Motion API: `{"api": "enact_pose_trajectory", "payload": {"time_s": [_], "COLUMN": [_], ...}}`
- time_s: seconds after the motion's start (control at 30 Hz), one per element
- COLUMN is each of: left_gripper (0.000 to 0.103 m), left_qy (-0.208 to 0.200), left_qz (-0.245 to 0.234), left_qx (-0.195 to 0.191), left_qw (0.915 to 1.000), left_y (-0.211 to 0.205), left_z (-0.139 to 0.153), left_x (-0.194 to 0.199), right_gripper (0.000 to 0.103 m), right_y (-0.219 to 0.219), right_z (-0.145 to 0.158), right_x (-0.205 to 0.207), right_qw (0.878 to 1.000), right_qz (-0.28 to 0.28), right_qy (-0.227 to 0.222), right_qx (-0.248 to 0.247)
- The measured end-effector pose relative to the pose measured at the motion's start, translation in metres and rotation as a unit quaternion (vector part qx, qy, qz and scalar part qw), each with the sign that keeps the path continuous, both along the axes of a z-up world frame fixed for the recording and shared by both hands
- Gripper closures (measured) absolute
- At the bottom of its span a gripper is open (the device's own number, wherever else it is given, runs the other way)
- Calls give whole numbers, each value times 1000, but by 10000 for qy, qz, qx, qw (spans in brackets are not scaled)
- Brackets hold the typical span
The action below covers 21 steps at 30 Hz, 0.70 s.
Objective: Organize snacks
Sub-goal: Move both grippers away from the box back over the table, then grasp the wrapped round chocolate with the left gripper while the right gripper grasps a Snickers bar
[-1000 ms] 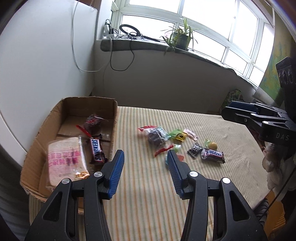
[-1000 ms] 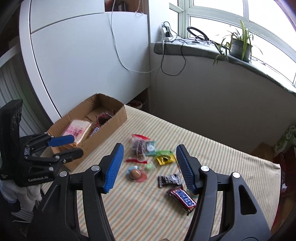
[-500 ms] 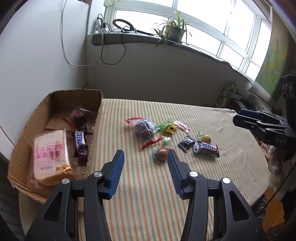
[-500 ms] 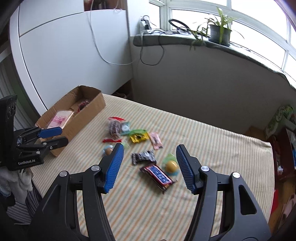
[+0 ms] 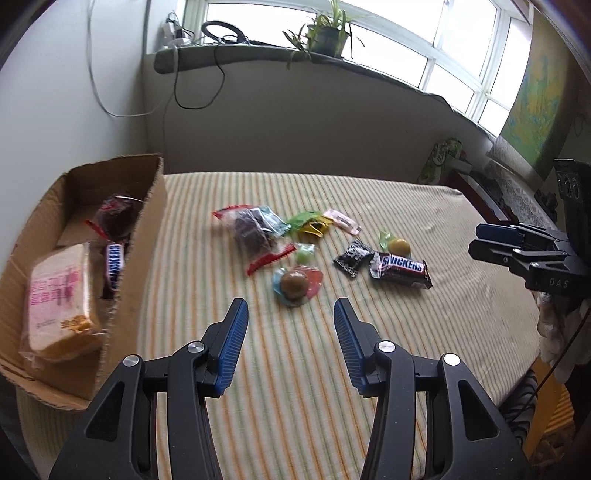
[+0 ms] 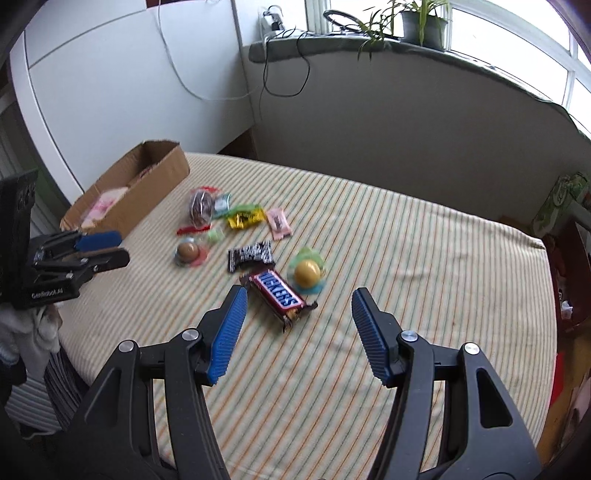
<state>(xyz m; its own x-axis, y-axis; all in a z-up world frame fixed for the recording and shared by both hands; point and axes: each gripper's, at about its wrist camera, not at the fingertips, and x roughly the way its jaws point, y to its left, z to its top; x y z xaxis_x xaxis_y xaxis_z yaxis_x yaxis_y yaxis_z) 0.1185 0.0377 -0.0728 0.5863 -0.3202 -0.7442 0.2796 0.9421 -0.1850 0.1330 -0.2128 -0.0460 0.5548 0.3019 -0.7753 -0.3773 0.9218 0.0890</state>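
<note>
Several wrapped snacks lie on the striped table (image 5: 295,387): a Snickers bar (image 5: 400,269) (image 6: 279,293), a brown ball sweet (image 5: 294,284) (image 6: 187,251), a yellow ball sweet (image 5: 398,246) (image 6: 307,273), a black packet (image 5: 352,256) (image 6: 250,254) and a bag of dark cakes (image 5: 253,232). A cardboard box (image 5: 144,258) (image 6: 147,195) at the left holds a bread pack (image 5: 59,299) and another Snickers (image 5: 115,264). My left gripper (image 5: 290,332) is open and empty, just short of the brown sweet. My right gripper (image 6: 295,325) is open and empty, just short of the Snickers bar.
A grey wall and a sill with a potted plant (image 5: 328,33) and cables stand behind the table. The table's right edge (image 6: 550,295) drops to a cluttered floor. A white cabinet (image 6: 129,92) stands behind the box.
Both grippers moved forward and down toward the snack pile. The left turned right, away from the box; the right swung to face the Snickers bar. Both stayed open.
</note>
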Motion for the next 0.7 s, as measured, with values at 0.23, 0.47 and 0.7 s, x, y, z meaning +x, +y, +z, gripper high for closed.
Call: {"api": "enact_pose_trajectory", "payload": {"time_s": [0.23,0.47,0.7], "left_gripper": [56,56,56], "left_qy": [138,231,315], "left_qz": [-87,-33,-4], "left_qx": [55,109,125], "left_qw": [9999,9997,9994], "left_y": [-12,-15,-17], "left_z": [-14,-22,-31], "left_x": [9,22,32], "right_gripper": [41,41,41], "right_y": [12,22,31], "right_z": [-14,-31,-42], "right_x": [3,11,23], "right_qw": [9992,9972,9951], "right_qz": [381,668,854], "right_qy": [110,281,417], "right_qx": [-66,-170,-254]}}
